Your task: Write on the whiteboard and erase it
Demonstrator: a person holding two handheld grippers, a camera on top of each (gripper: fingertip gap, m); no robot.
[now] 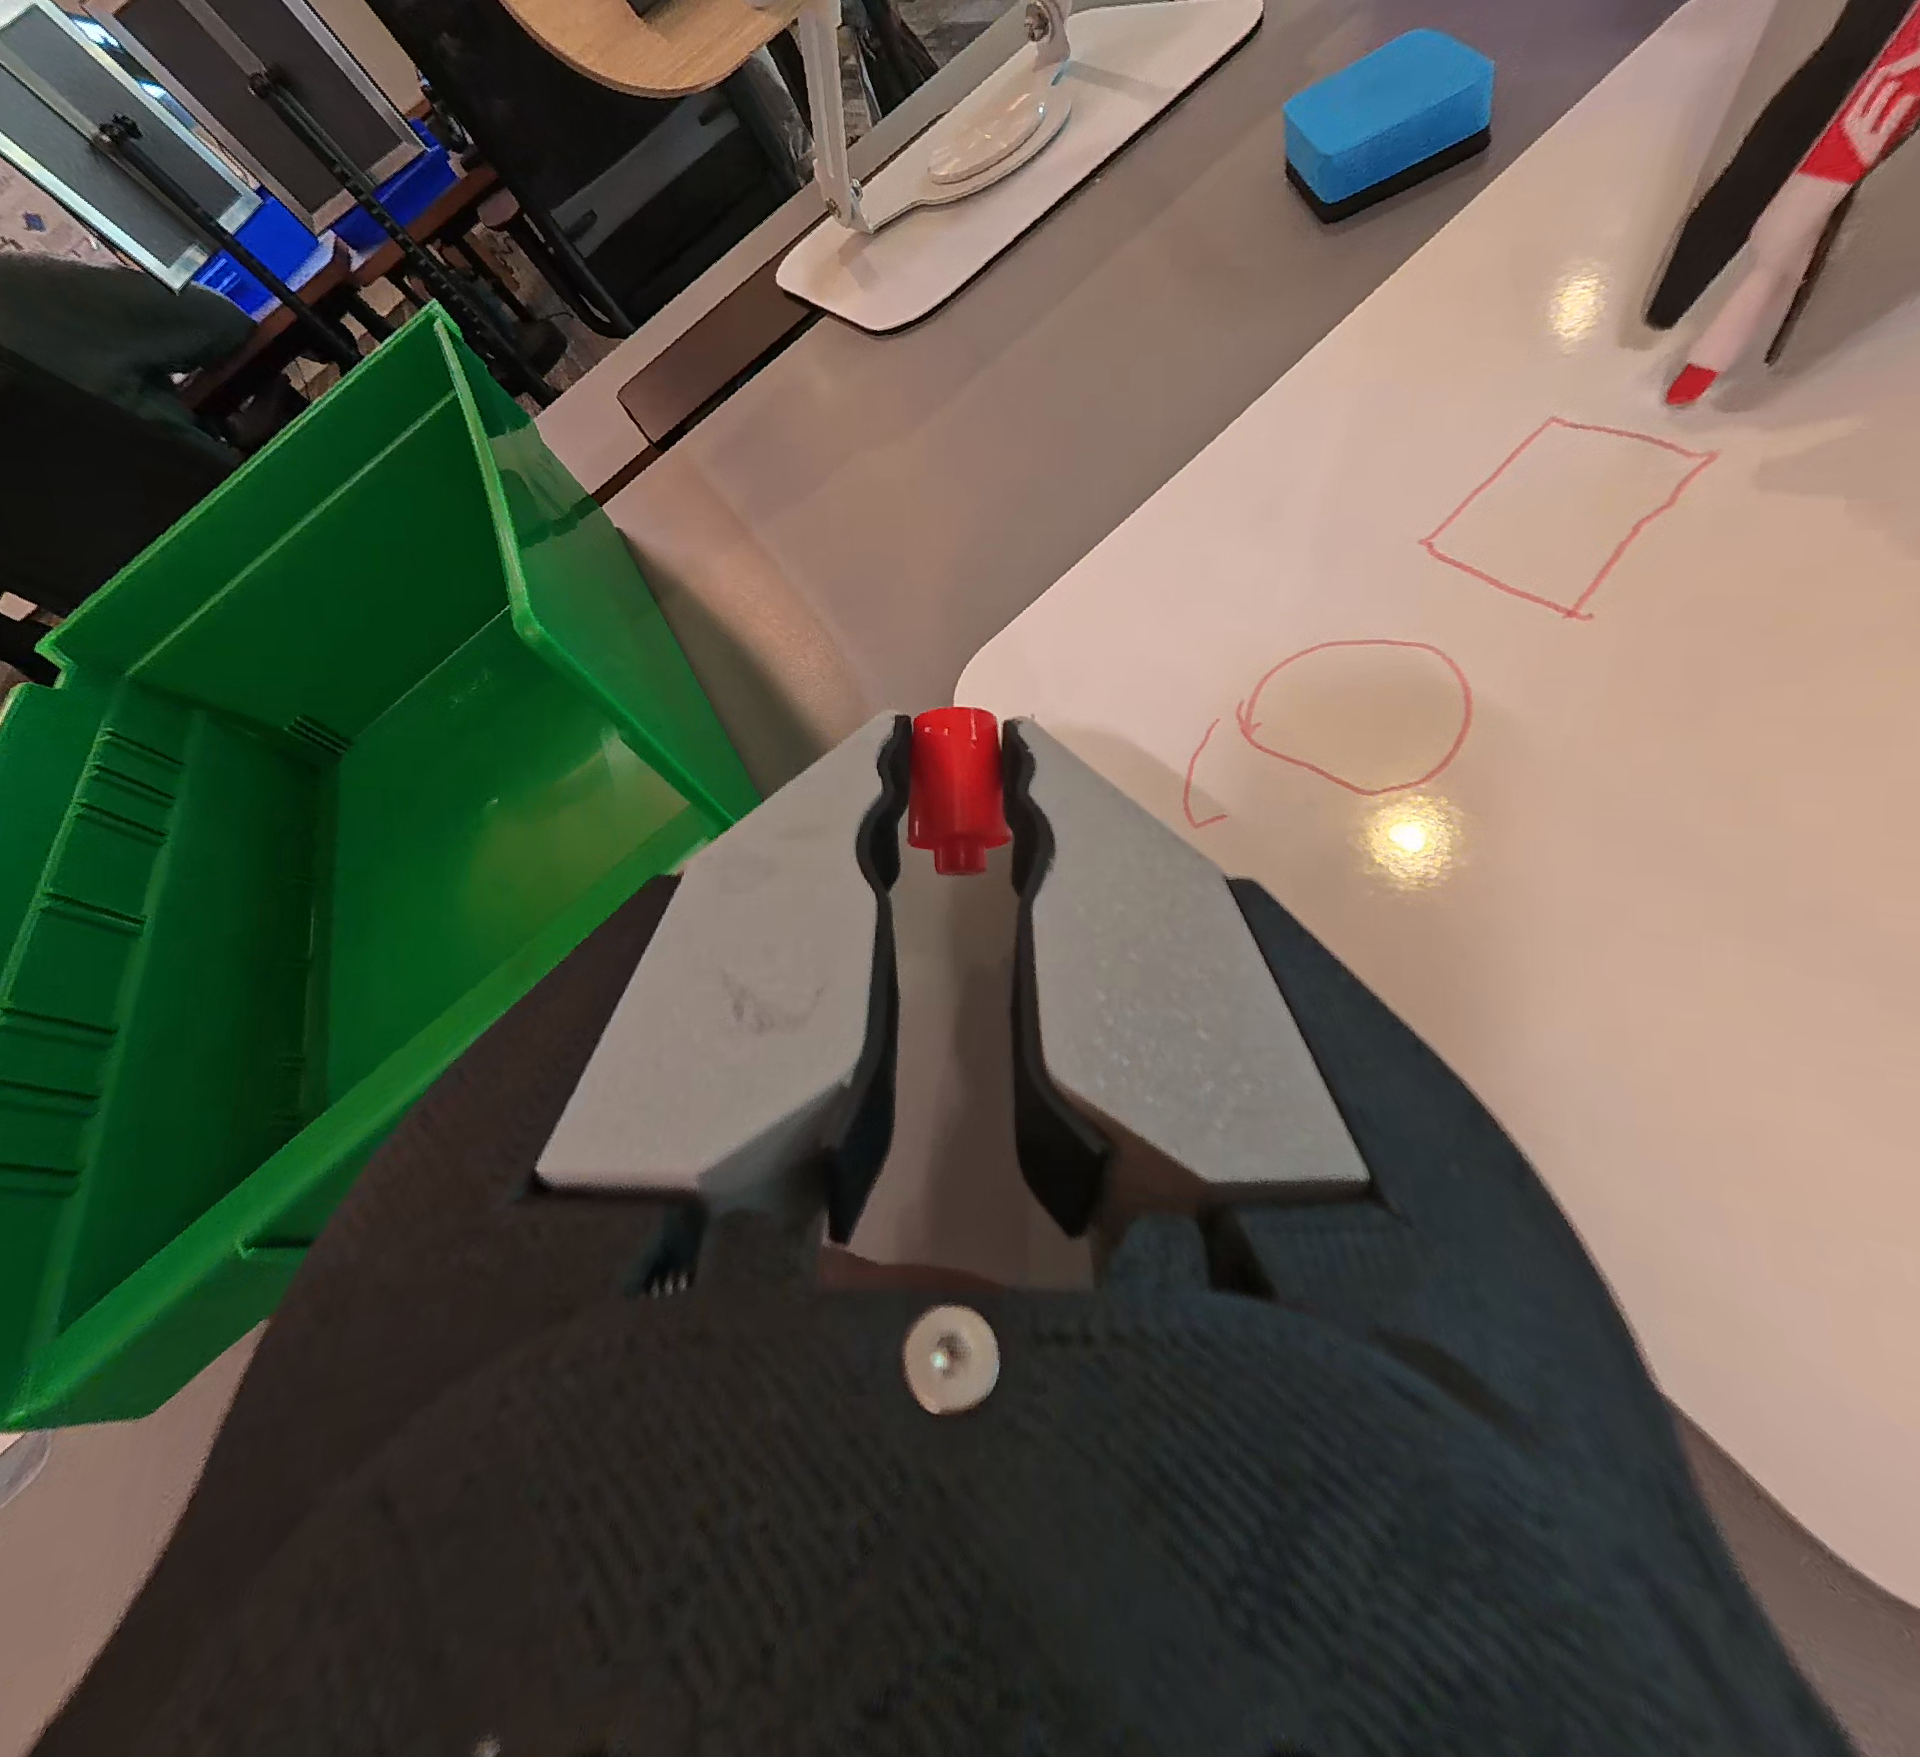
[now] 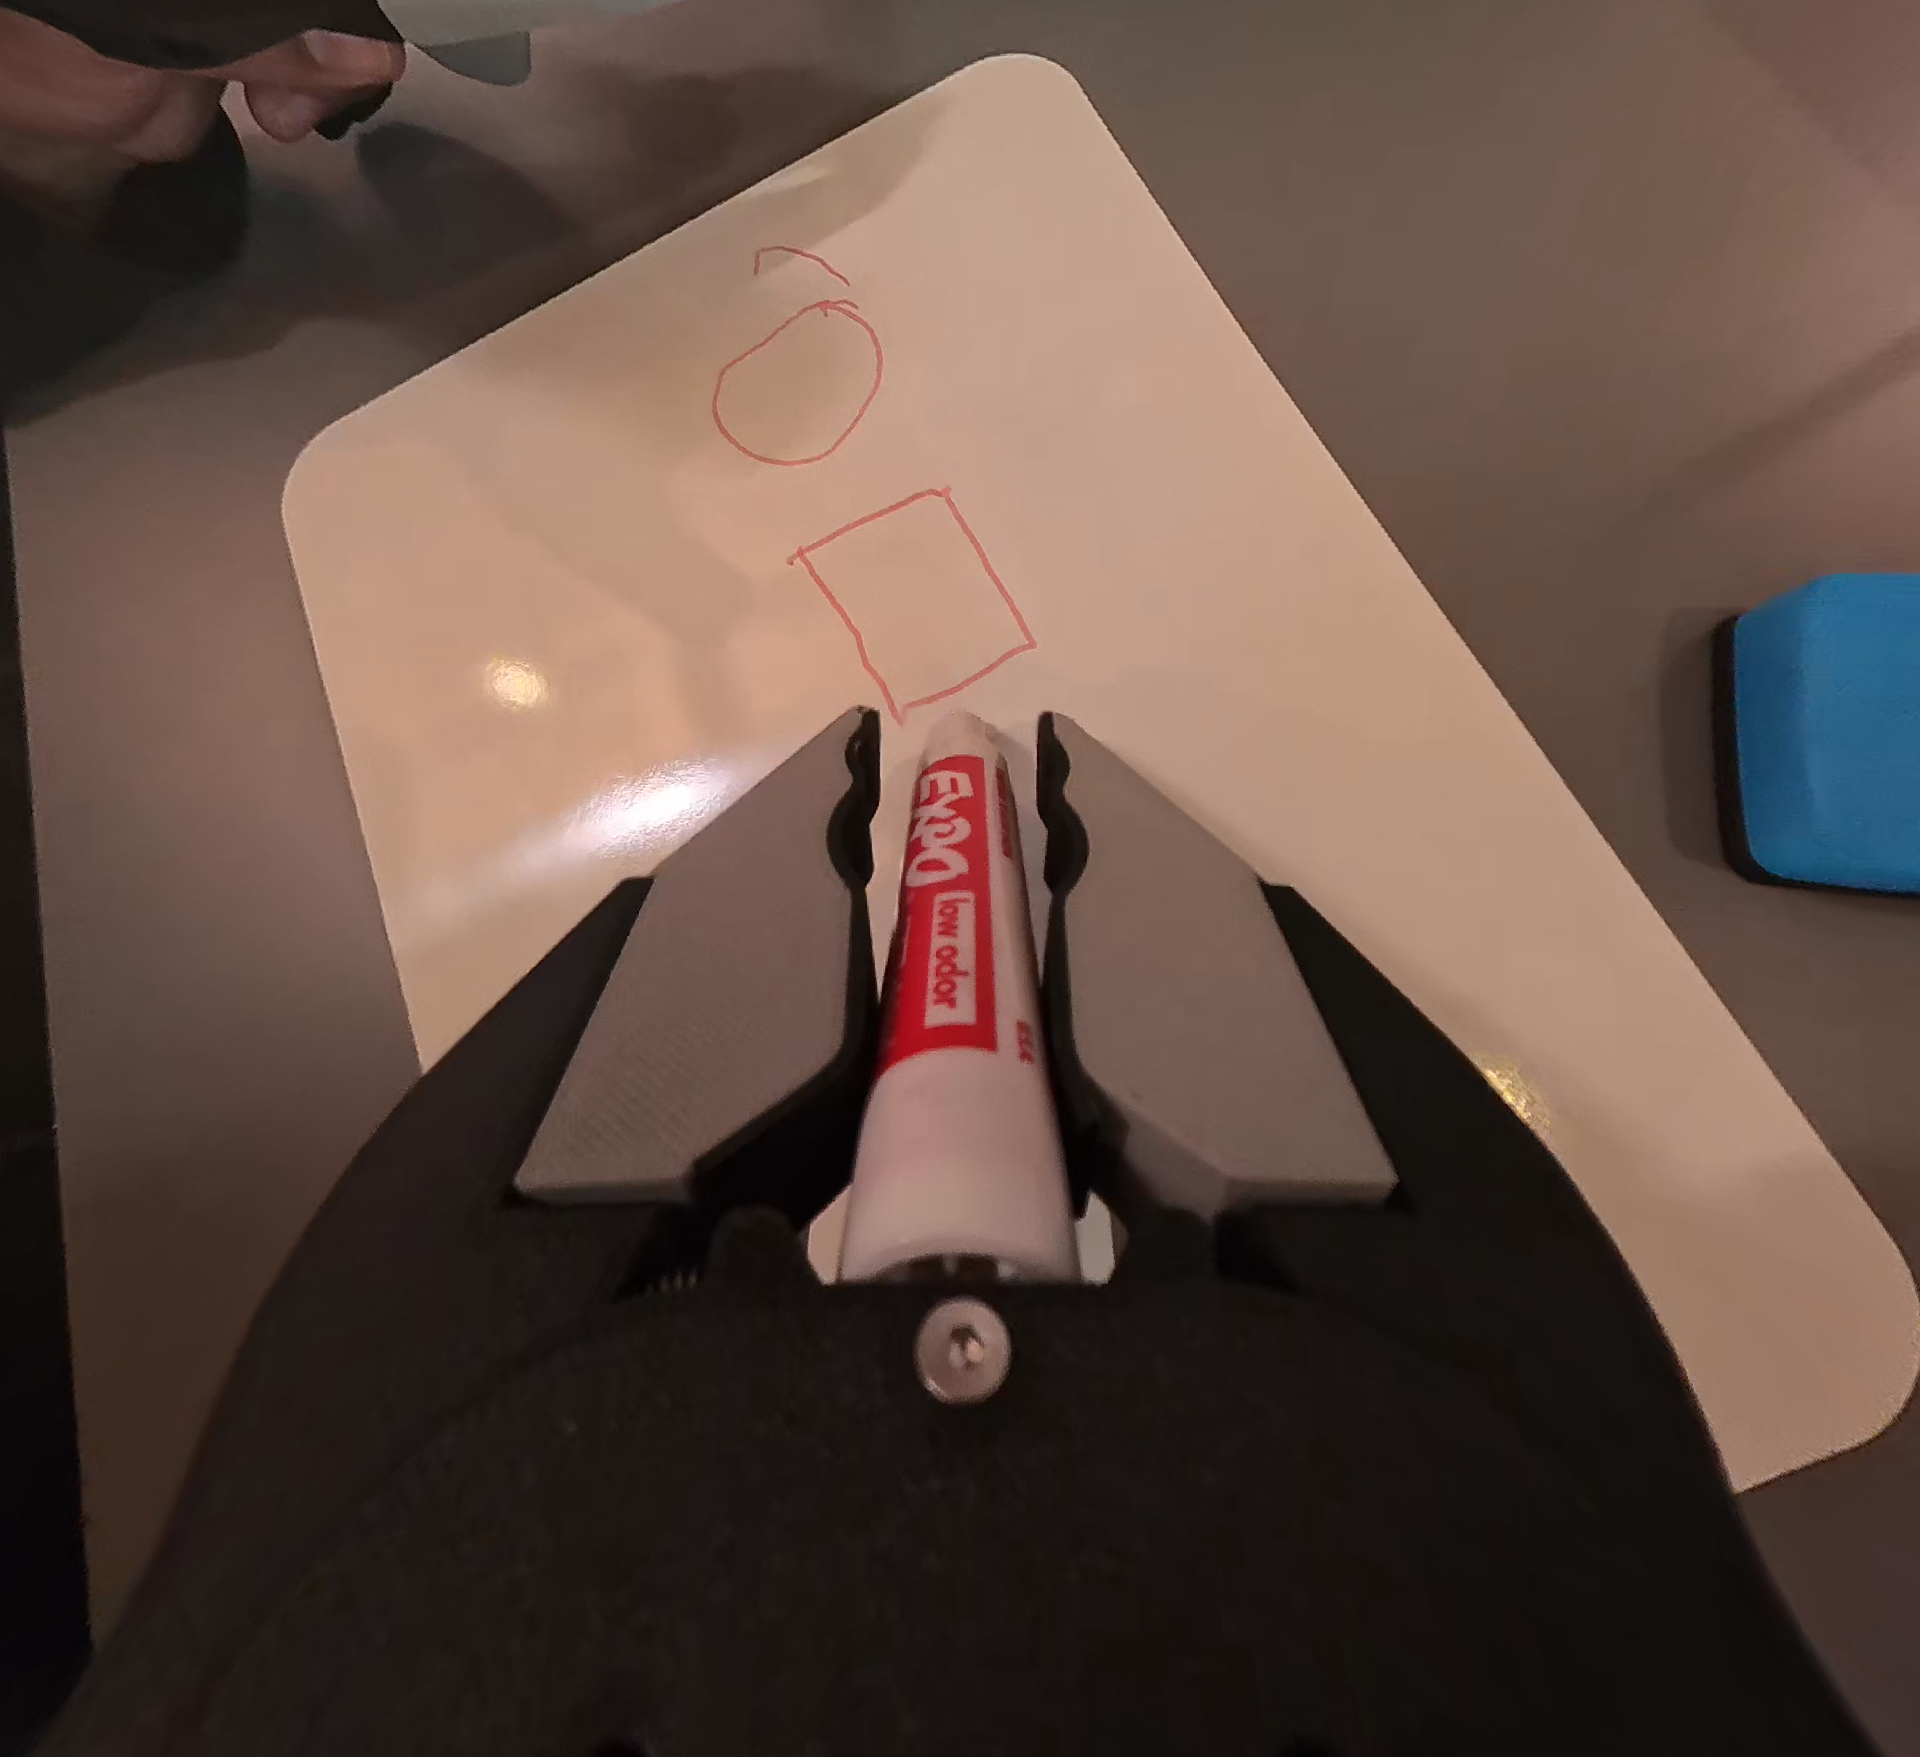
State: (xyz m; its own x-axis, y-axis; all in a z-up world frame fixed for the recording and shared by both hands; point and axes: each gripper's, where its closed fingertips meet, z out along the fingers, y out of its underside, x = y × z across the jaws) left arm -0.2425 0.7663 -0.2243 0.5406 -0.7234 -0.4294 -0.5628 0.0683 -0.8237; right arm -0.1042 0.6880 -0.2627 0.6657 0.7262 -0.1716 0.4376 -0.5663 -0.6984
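The right hand-held gripper (image 2: 958,731) pinched a white red-labelled marker (image 2: 961,1011), tip at the drawn red square's (image 2: 914,601) six o'clock; the left hand-held gripper (image 1: 956,746) clamped its red plastic cap (image 1: 958,788).

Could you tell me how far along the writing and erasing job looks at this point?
Writing looks mostly done: a red circle and a red square are on the whiteboard. In hand: the right hand-held gripper holds the uncapped marker beside the square, and the left hand-held gripper holds the red cap. Erasing is left: the blue eraser lies untouched on the table.
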